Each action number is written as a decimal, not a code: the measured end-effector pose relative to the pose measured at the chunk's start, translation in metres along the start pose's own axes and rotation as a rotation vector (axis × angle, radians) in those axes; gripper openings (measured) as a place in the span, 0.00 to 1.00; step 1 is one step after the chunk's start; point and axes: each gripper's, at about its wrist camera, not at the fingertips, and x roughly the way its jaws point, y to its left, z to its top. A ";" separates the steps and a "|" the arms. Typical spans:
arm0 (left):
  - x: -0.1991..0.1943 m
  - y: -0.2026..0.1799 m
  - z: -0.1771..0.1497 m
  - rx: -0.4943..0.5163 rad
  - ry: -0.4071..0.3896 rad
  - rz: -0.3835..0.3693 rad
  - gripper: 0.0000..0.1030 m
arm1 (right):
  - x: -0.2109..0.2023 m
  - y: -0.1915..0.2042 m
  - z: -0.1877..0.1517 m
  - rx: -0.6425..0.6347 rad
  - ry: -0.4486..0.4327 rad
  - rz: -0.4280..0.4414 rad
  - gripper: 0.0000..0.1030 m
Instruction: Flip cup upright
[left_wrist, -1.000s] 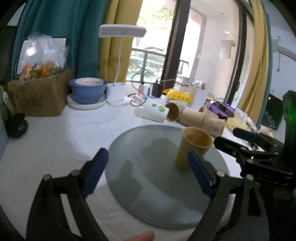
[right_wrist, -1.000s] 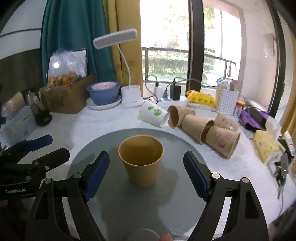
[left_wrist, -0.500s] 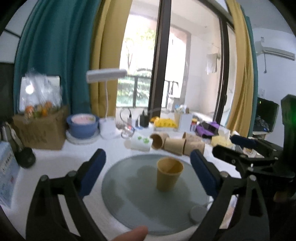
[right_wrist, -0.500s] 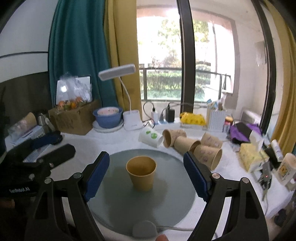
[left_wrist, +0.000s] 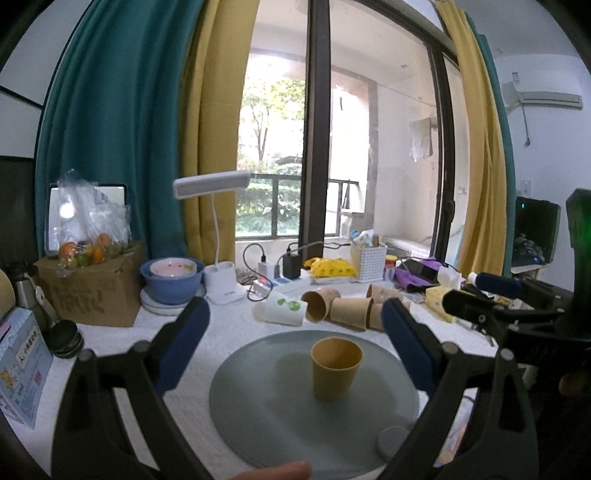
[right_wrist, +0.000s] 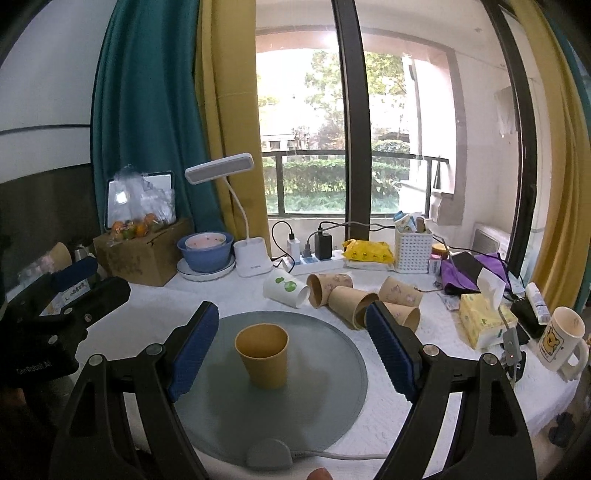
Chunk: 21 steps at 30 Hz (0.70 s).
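both claws, the left gripper and right gripper, gaped wide and held nothing. ahead between each pair of fingers, untouched, the yellow cup stood upright on the grey round mat.

Cup stands upright on round mat, toppled cups behind.

Cup: yellow paper cup upright on round grey mat
Left gripper: fingers wide apart, touching nothing
Right gripper: at right edge
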 end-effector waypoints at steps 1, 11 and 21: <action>0.000 0.001 0.000 0.001 -0.002 0.002 0.93 | 0.000 0.001 0.000 -0.001 0.001 0.000 0.82; -0.002 0.001 -0.003 0.003 -0.004 -0.002 0.93 | 0.000 0.006 0.001 -0.017 0.000 0.004 0.82; -0.004 0.000 -0.004 0.001 -0.001 -0.005 0.93 | -0.001 0.006 0.000 -0.015 0.002 0.006 0.82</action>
